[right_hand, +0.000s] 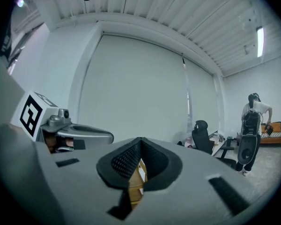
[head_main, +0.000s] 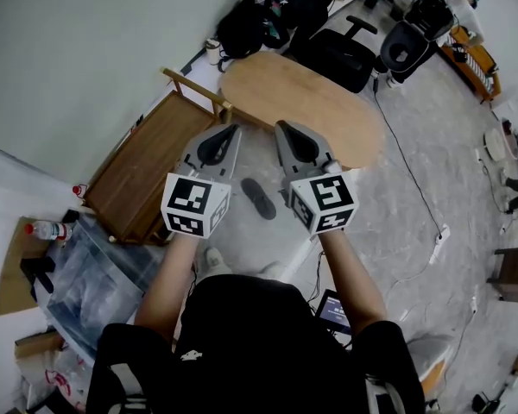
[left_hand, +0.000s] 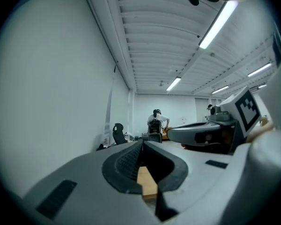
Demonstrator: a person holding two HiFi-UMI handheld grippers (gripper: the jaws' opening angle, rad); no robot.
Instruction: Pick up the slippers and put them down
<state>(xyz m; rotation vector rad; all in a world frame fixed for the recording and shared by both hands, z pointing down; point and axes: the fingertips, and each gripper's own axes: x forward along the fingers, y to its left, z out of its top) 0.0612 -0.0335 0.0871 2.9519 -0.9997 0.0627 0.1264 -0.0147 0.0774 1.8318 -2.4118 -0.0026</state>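
Left gripper (left_hand: 141, 143) fingers: clenched tip to tip, nothing between them. Only a strip of wood shows through the gap behind the tips. Right gripper (right_hand: 140, 139) fingers: same, pressed shut and empty.

Task status: one dark slipper (head_main: 259, 198) lies flat on the floor (head_main: 397, 205), seen in the gap between the two grippers and well below them. Neither gripper touches it. No second slipper in any view. Can't tell from this whether the pick is still to come or the put-down is already done. With both grippers empty and held high, my read is that it's between cycles. If a pick is left, both have to drop a long way and open first.

Pose: both grippers point level and away from the person, side by side and close, tips angled slightly toward each other. Marker cubes face the head camera. Each gripper view catches the other gripper at its edge, plus far wall and ceiling, which fits a level aim. Forearms are stretched forward from the torso. The tips line up toward the oval wooden surface (head_main: 302, 102) but are clear of it.
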